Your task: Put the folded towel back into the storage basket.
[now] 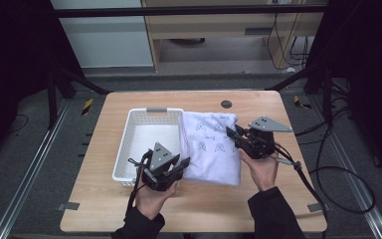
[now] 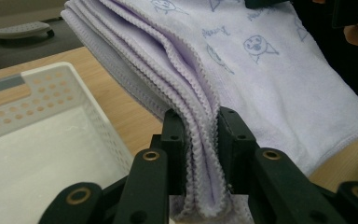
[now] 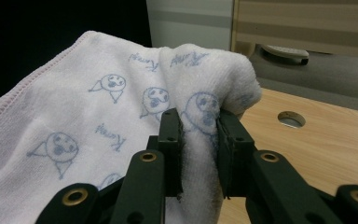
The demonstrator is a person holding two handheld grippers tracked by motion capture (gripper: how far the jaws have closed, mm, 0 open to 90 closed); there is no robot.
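Note:
A folded pale lilac towel (image 1: 211,147) printed with small blue faces is held up between both hands, just right of a white perforated basket (image 1: 129,149). My left gripper (image 1: 183,162) is shut on the towel's near left corner; in the left gripper view the stacked stitched edges of the towel (image 2: 200,154) are pinched between the jaws, with the basket (image 2: 37,121) to the left. My right gripper (image 1: 233,133) is shut on a bunched fold at the right edge of the towel (image 3: 200,154), seen squeezed between the jaws in the right gripper view.
The wooden table (image 1: 199,204) has a round cable hole (image 1: 226,104) near its far edge, also seen as a hole (image 3: 291,119) in the right gripper view. Cables trail off the table's right side. A wooden cabinet (image 1: 229,30) stands behind the table.

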